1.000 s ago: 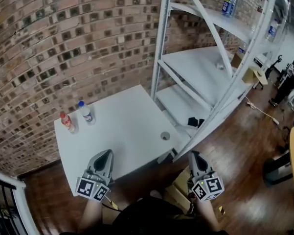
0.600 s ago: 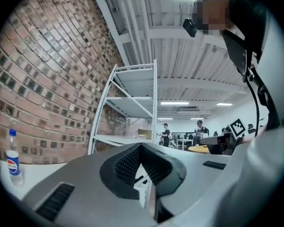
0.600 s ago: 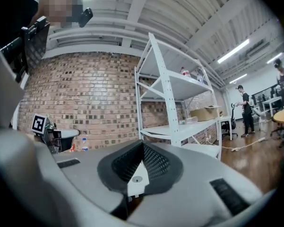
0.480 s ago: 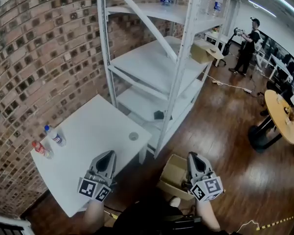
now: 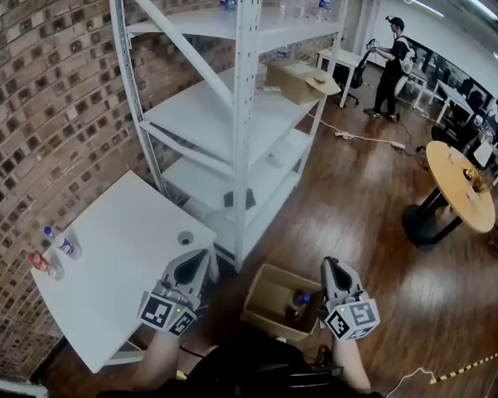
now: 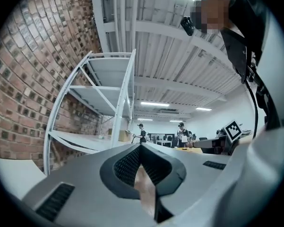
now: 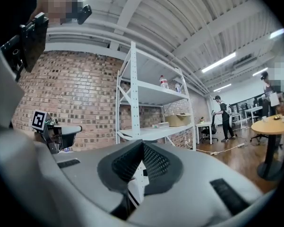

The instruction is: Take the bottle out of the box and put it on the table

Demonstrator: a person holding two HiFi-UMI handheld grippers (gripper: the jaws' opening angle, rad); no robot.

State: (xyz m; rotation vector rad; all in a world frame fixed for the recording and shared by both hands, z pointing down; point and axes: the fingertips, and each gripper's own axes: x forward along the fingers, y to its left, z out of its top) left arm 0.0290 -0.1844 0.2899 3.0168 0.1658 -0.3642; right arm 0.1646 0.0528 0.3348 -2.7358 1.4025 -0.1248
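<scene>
An open cardboard box (image 5: 269,303) stands on the wooden floor between my two grippers. A bottle with a blue cap (image 5: 297,300) is upright inside it, by the right wall. My left gripper (image 5: 200,259) is held over the white table's right corner, left of the box, shut and empty. My right gripper (image 5: 331,264) hovers just right of the box, also shut and empty. In the left gripper view the left gripper (image 6: 141,147) points slightly upward at the shelf rack. In the right gripper view the right gripper (image 7: 142,144) points level at the rack.
The white table (image 5: 116,280) carries a blue-capped bottle (image 5: 63,243) and a red-capped bottle (image 5: 41,264) near the brick wall. A white shelf rack (image 5: 242,123) stands behind the box. A round wooden table (image 5: 460,196) and people stand at the far right.
The head view has swung right: the table slid left and the box with its bottle came into sight. Both grippers moved along with the turn, jaws still shut.
</scene>
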